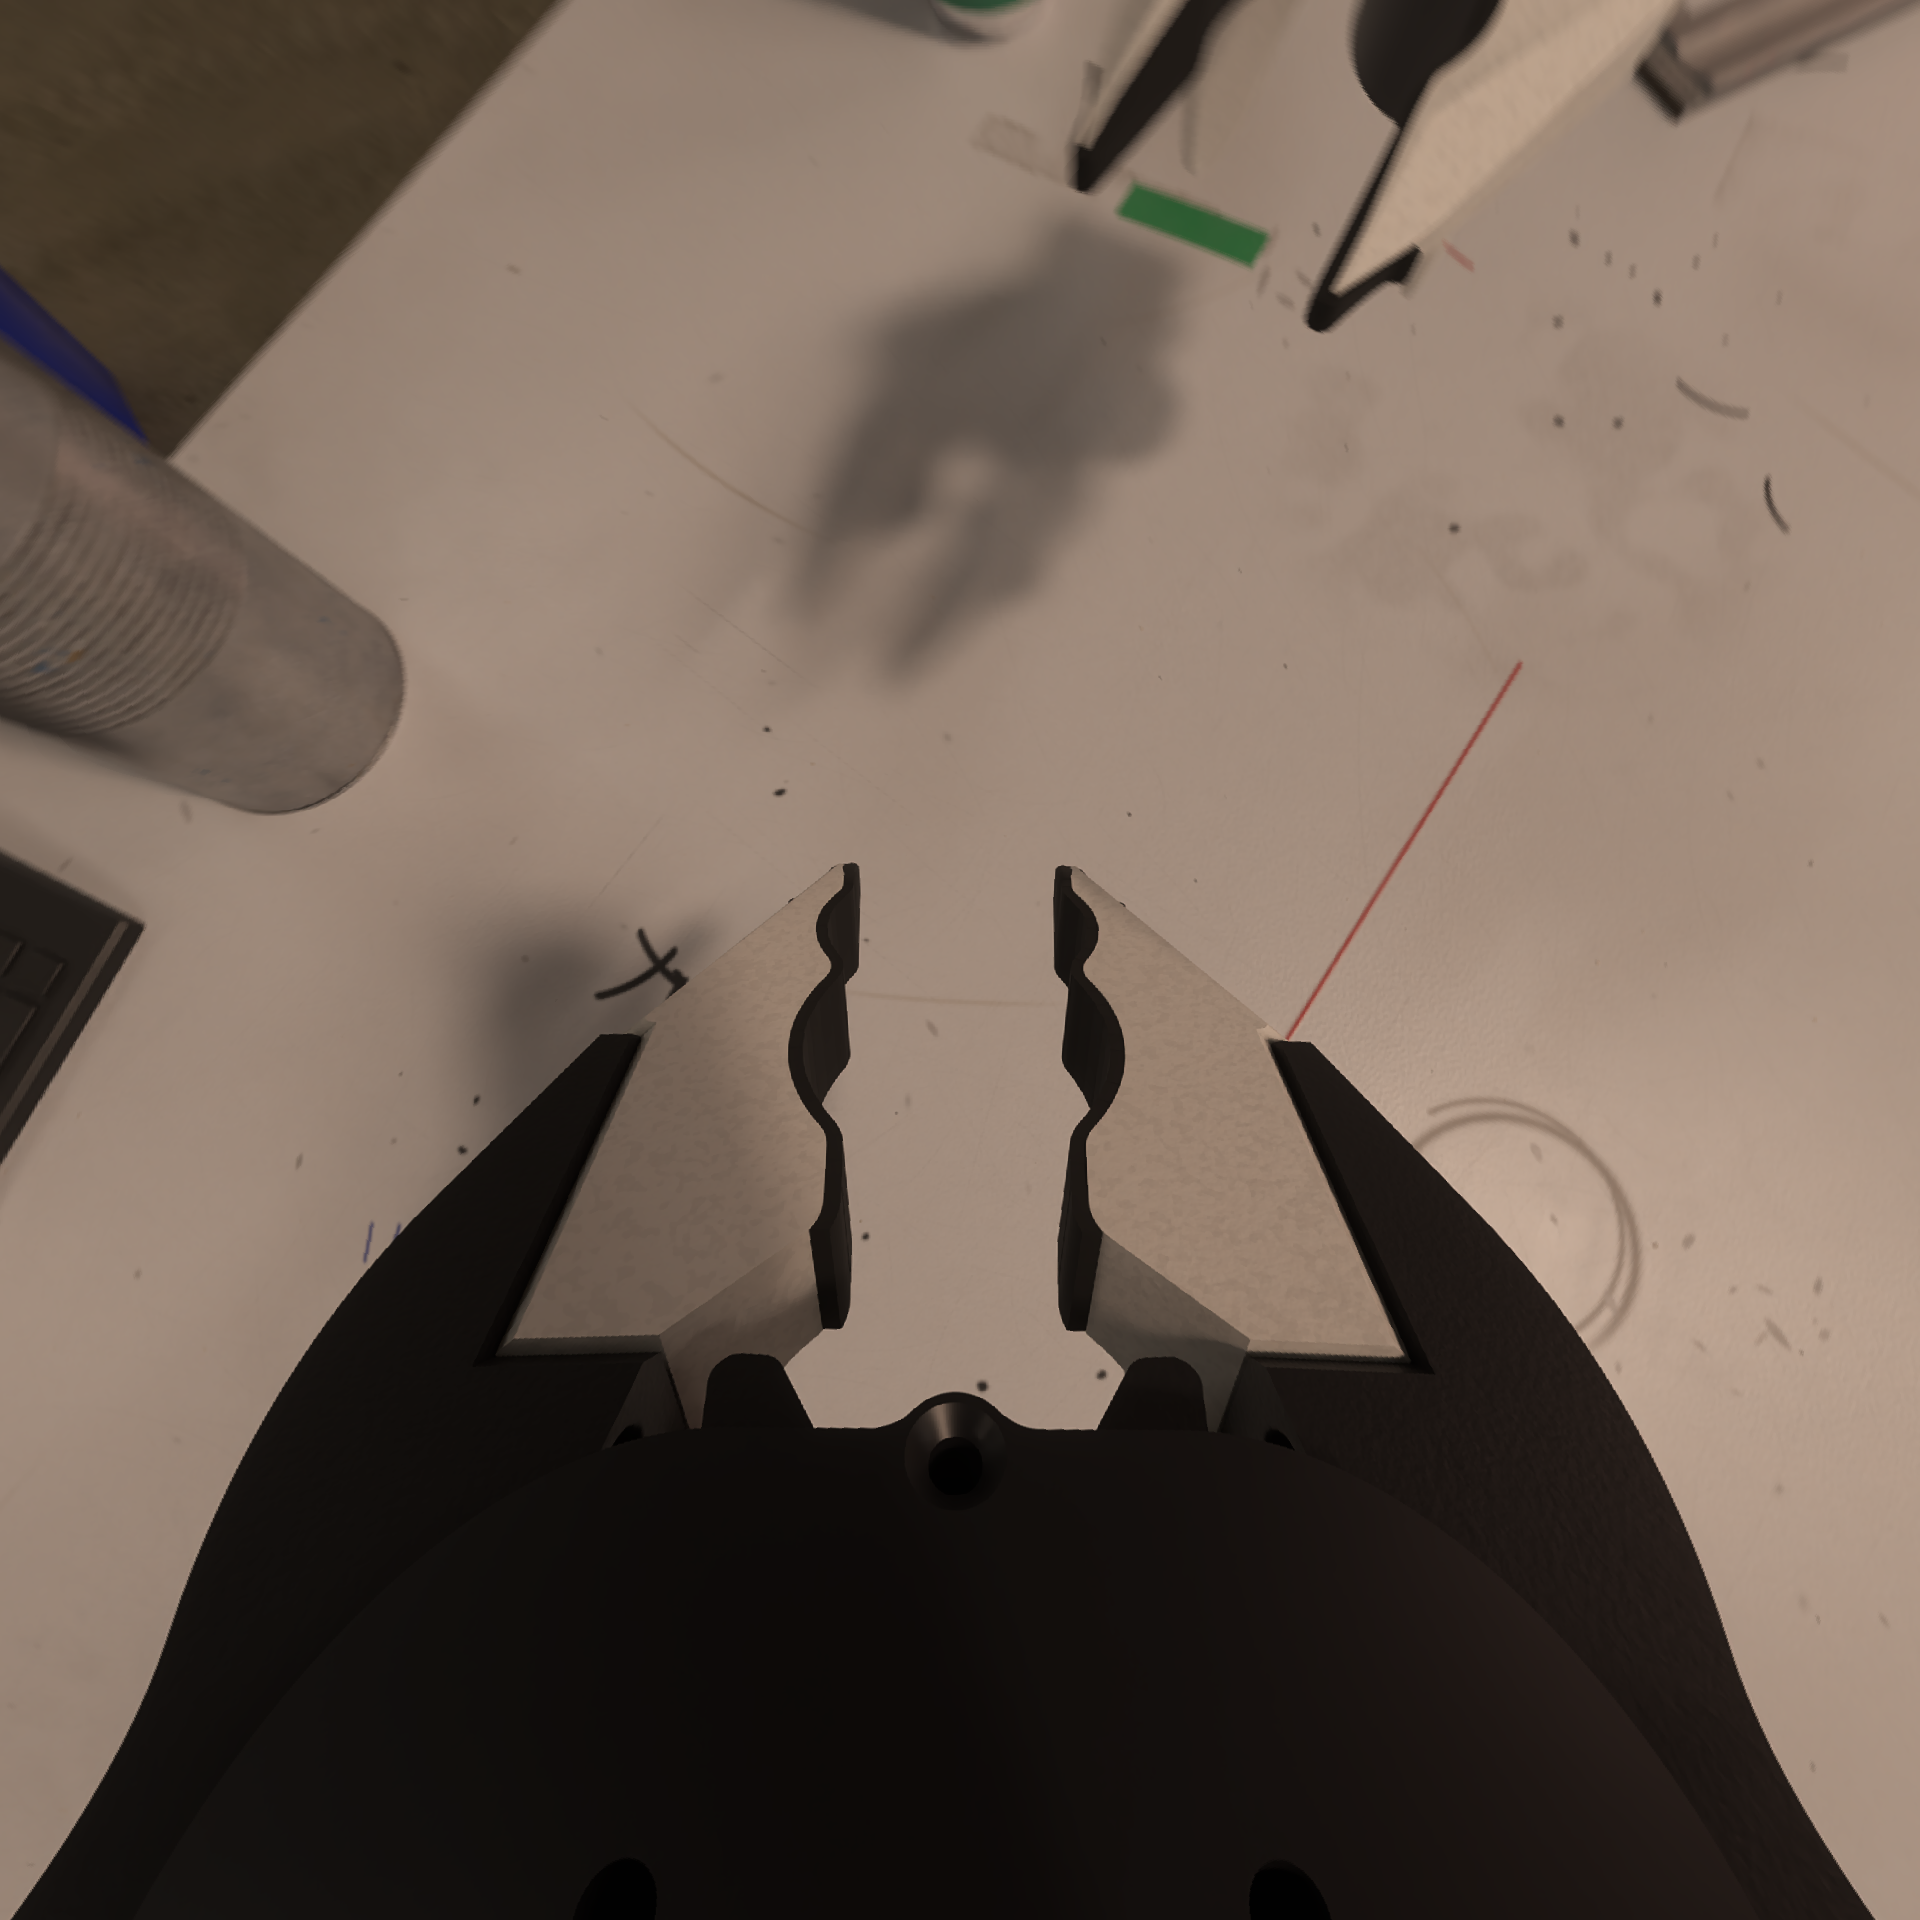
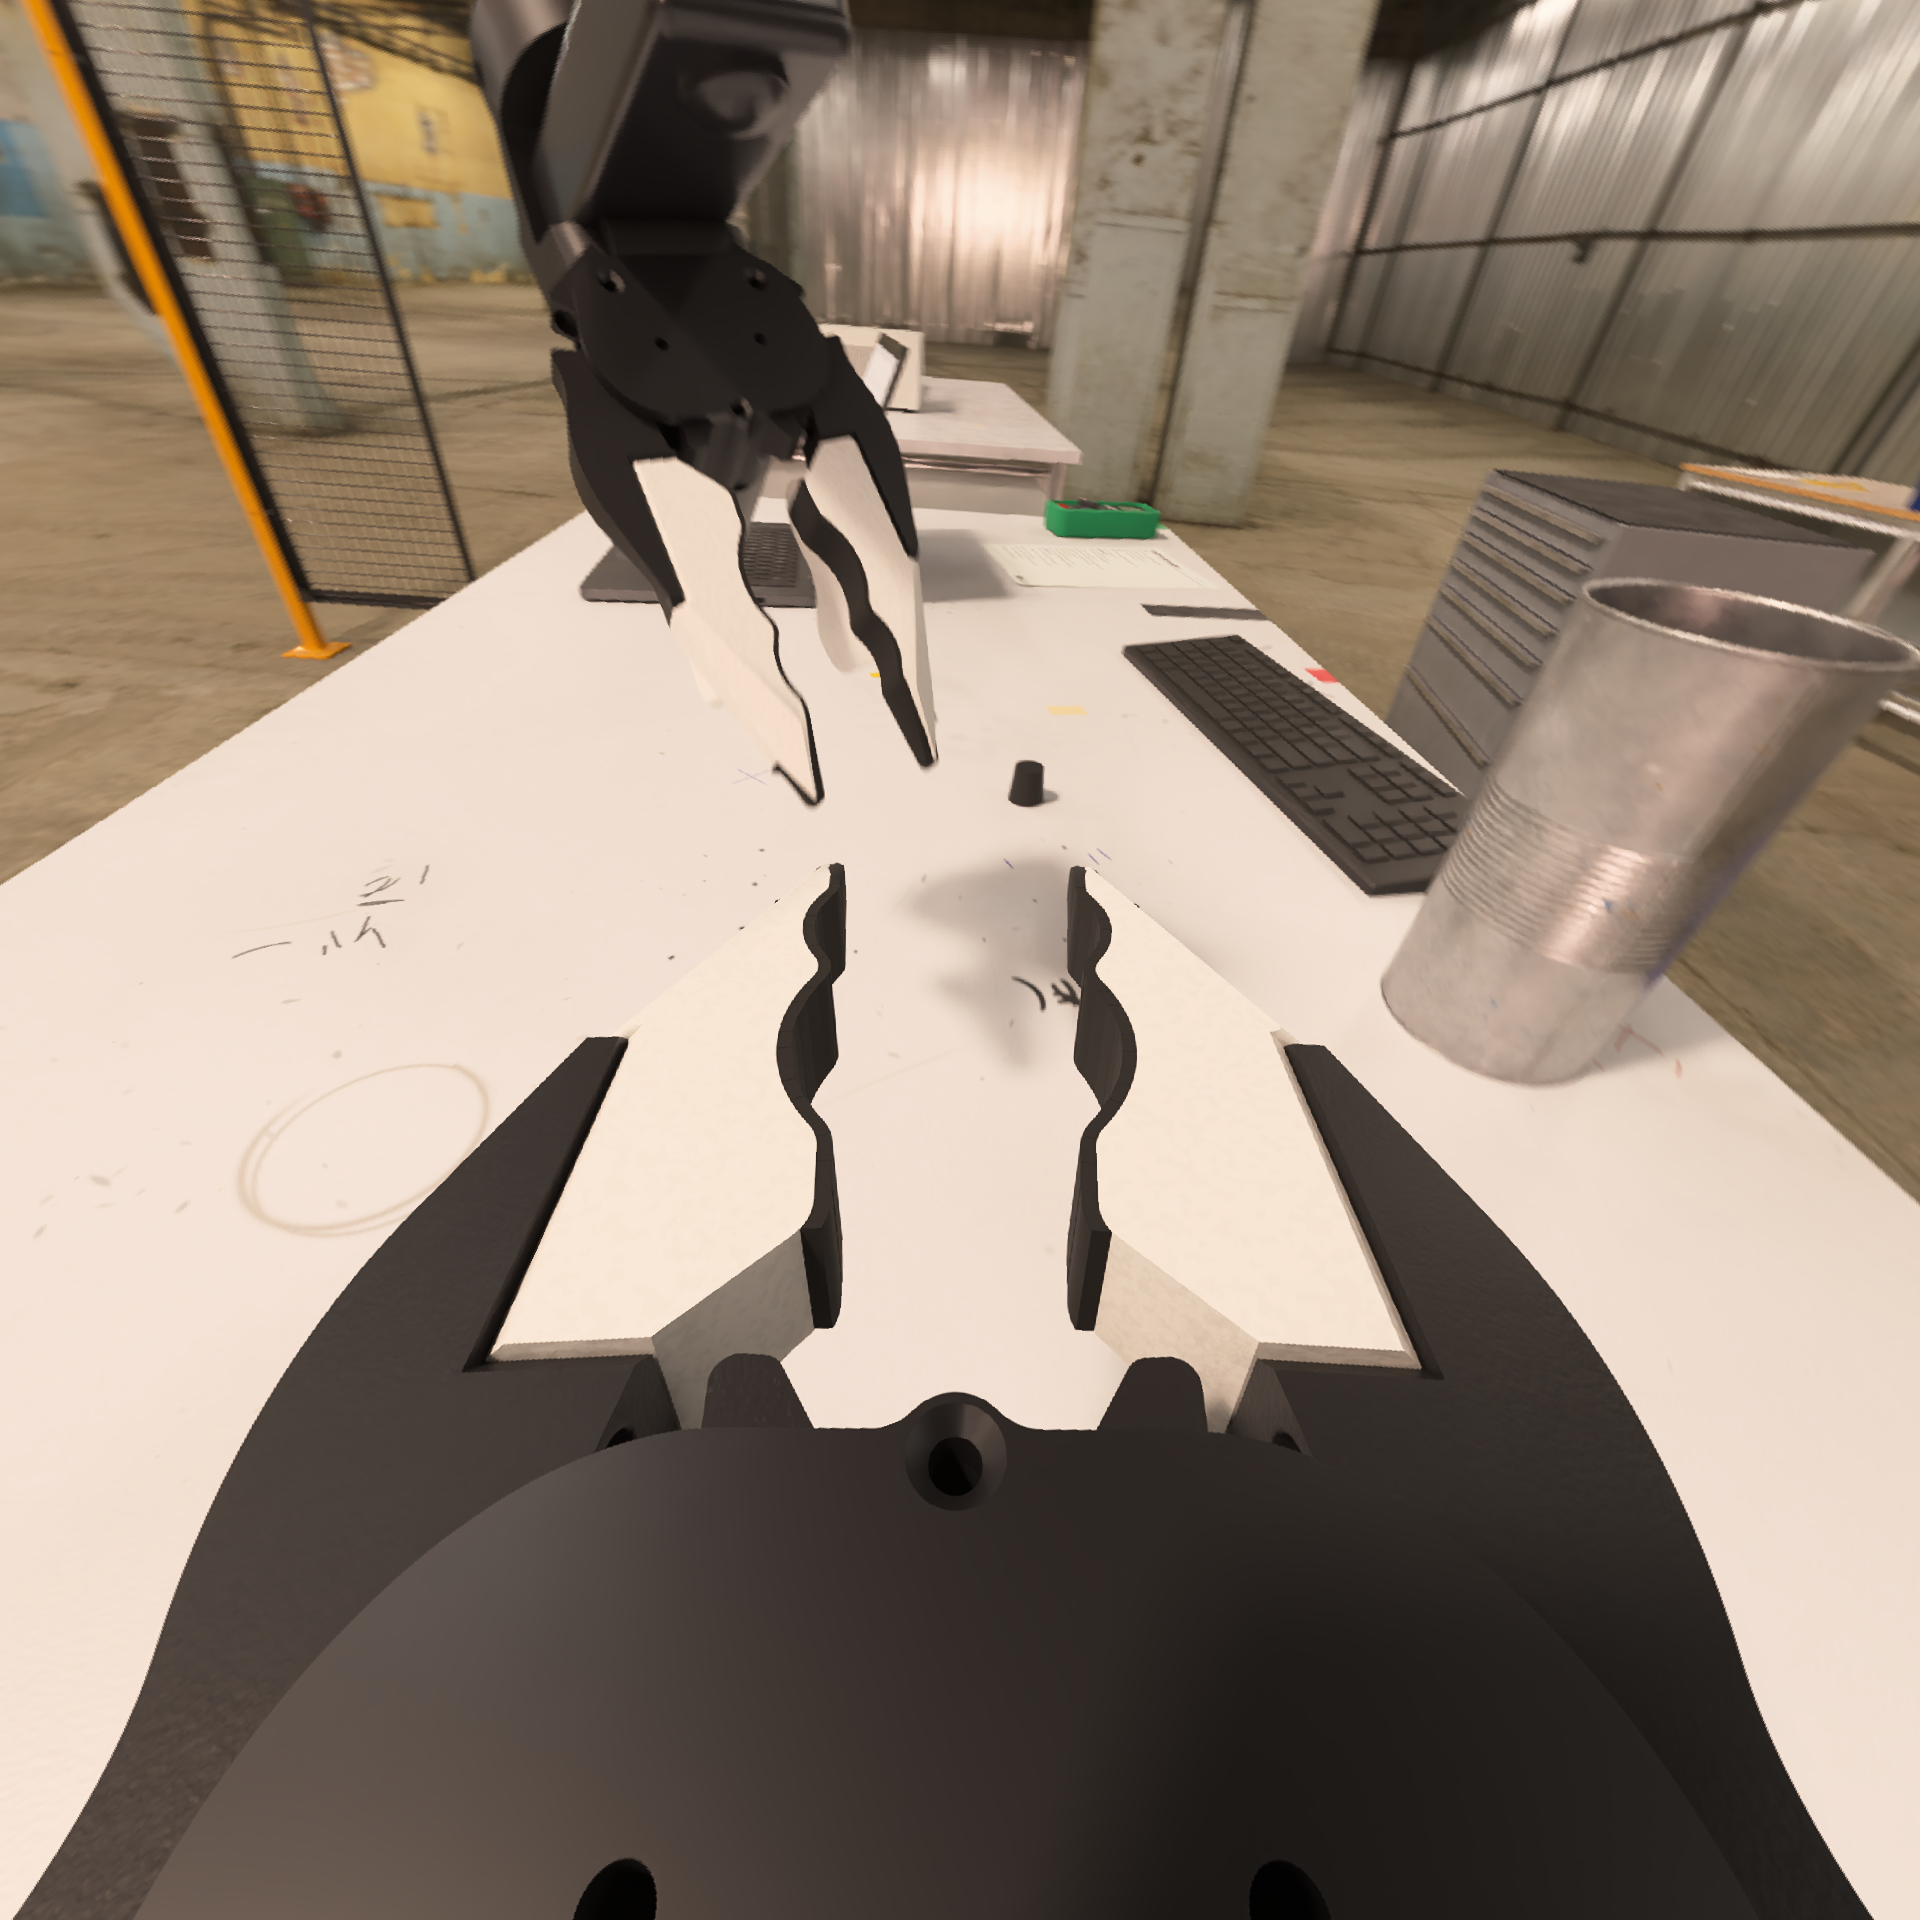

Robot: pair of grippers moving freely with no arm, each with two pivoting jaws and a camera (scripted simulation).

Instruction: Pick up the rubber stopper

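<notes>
Stopper (image 2: 1028, 782) sits untouched on the white table (image 2: 520, 779), so the pick-up has yet to begin. Nearest in the right wrist view, the right gripper (image 2: 956, 883) hangs low over the table, jaws apart, nothing between them. Just past its tips lies a scribble, then the stopper, ahead and a touch right. It is small, black, a tapered plug standing upright, narrow end up. The left gripper (image 2: 871, 779) hovers beside it, tips pointing down, jaws parted and empty. In its own view the left gripper (image 1: 956, 883) sees only bare table. All that's left: close in, grip, lift
</notes>
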